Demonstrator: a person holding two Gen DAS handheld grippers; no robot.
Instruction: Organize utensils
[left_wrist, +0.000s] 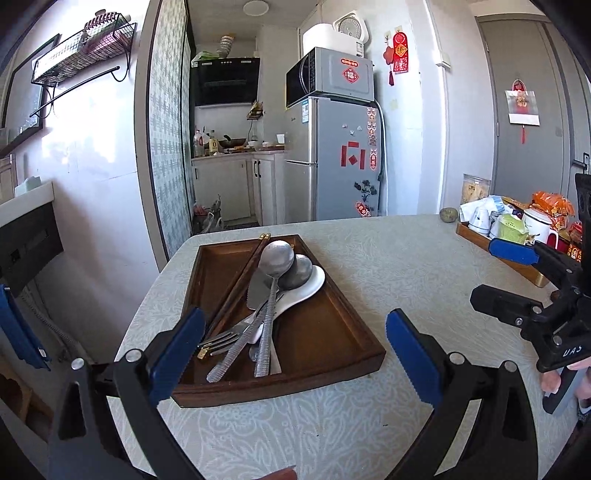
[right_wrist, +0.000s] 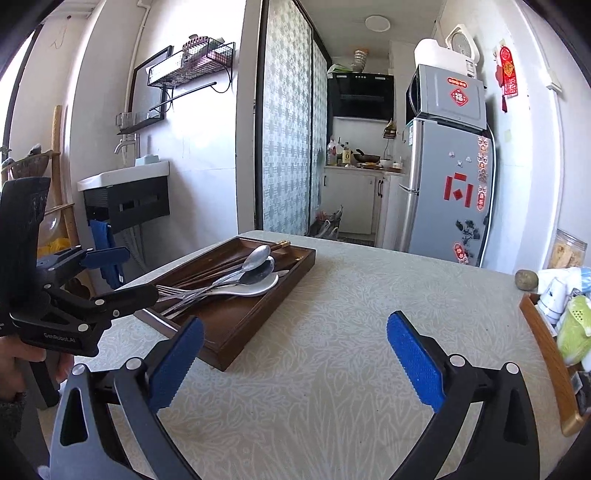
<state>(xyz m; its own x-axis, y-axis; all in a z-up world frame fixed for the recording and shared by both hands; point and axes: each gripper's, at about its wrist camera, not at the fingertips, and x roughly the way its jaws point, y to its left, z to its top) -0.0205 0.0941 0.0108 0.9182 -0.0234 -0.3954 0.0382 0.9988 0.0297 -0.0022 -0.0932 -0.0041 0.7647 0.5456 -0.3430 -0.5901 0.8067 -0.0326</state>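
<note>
Left wrist view: left gripper (left_wrist: 295, 354) gapes wide and empty; wooden tray (left_wrist: 332, 332) at twelve o'clock holds spoons (left_wrist: 276, 258), fork (left_wrist: 218, 338), knife (left_wrist: 258, 290), chopsticks (left_wrist: 240, 280). Right gripper (right_wrist: 295, 354), equally spread, grips nothing; tray at ten o'clock.

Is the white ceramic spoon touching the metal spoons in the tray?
Touching. Left wrist view: the metal spoons lie with their bowls stacked directly on the white ceramic spoon in the wooden tray.

utensils (left_wrist: 266, 295) piled in tray (left_wrist: 332, 332) on table (left_wrist: 369, 258); fridge (left_wrist: 332, 158) behind.
</note>
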